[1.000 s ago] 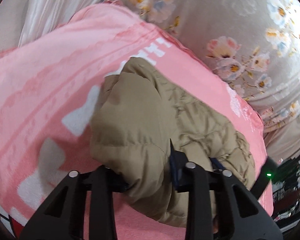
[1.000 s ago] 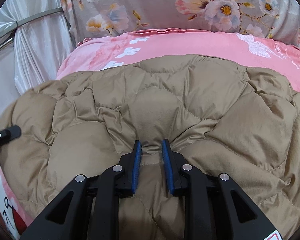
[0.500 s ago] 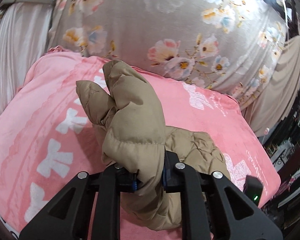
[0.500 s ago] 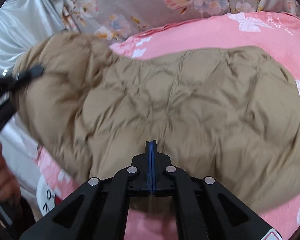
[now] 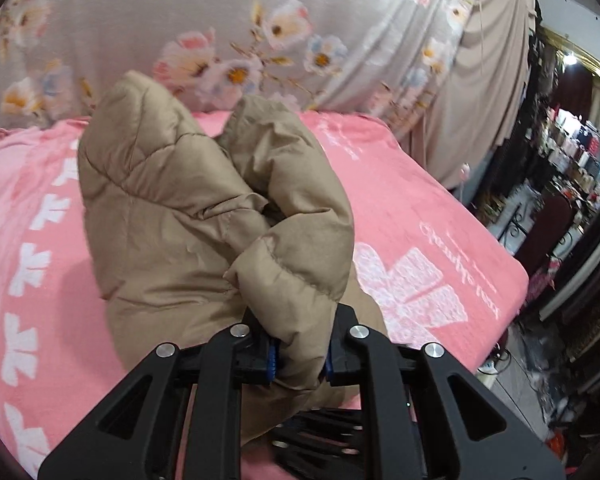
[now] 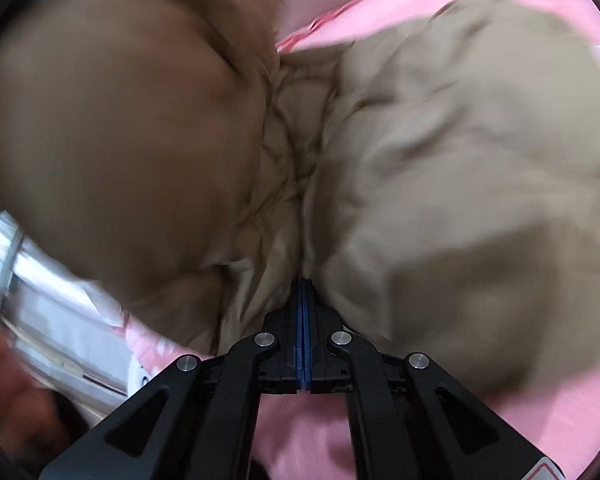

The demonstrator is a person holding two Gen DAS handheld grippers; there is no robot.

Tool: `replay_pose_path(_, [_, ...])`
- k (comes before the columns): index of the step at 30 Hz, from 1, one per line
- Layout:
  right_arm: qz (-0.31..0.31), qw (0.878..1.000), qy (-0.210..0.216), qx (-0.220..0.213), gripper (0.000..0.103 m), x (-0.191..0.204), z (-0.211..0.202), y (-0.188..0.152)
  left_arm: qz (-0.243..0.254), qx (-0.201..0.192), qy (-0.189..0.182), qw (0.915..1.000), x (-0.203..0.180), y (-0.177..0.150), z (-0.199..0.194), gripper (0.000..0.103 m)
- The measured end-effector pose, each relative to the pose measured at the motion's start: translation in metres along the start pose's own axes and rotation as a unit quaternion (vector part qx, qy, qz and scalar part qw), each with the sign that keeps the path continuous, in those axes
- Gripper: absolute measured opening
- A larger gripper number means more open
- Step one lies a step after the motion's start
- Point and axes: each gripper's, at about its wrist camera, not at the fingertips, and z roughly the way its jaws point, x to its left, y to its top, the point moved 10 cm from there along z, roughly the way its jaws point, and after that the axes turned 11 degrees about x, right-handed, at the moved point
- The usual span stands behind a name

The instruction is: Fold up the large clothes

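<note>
A tan quilted puffer jacket (image 5: pixel 204 220) lies on a pink blanket (image 5: pixel 412 200) spread over a bed. In the left wrist view my left gripper (image 5: pixel 300 344) is shut on a thick puffy fold of the jacket, which it holds lifted above the blanket. In the right wrist view the jacket (image 6: pixel 440 152) fills most of the picture; its left half is blurred and bulges over towards the right half. My right gripper (image 6: pixel 303 284) has its blue pads pressed together on a thin edge of the jacket, low over the pink blanket (image 6: pixel 300 432).
Grey floral bedding (image 5: pixel 260 40) is heaped at the far side of the bed. A beige curtain (image 5: pixel 488 80) hangs to the right, with cluttered shelves (image 5: pixel 580 160) beyond the bed's right edge. A blurred hand (image 6: pixel 8 392) shows at the lower left.
My left gripper closed on the jacket's fold, lifted it and swung it across to the right. My right gripper closed on the jacket's edge; the jacket's left half now folds over towards the right.
</note>
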Motion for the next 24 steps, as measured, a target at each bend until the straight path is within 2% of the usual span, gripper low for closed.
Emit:
replay_pose_path(3, [0.011,0.997,-0.069,-0.028,0.001,-0.035,-0.052,-0.006,0.007,0.030,-0.002,0.9995,-0.015,-0.003,0.034,0.014])
replay_pose_path(7, [0.044,0.989,-0.130,-0.054,0.001,-0.076,-0.104,-0.010,0.009,0.069,-0.007,0.9976,-0.033,-0.010,0.077,0.014])
replay_pose_path(11, [0.059,0.981,-0.174,-0.067,0.001,-0.099,-0.125,-0.006,0.015,0.102,-0.012,0.9946,-0.047,-0.021,0.111,0.014])
replay_pose_path(15, [0.070,0.976,-0.195,-0.074,0.001,-0.111,-0.128,0.003,0.026,0.126,-0.002,0.9917,-0.057,-0.036,0.139,0.014])
replay_pose_path(21, [0.083,0.970,-0.214,-0.082,0.001,-0.127,-0.139,0.013,0.029,0.137,0.014,0.9901,-0.060,-0.044,0.150,0.014])
replay_pose_path(24, [0.085,0.968,-0.217,-0.092,0.008,-0.133,-0.152,0.012,0.028,0.138,0.021,0.9899,-0.059,-0.044,0.145,0.015])
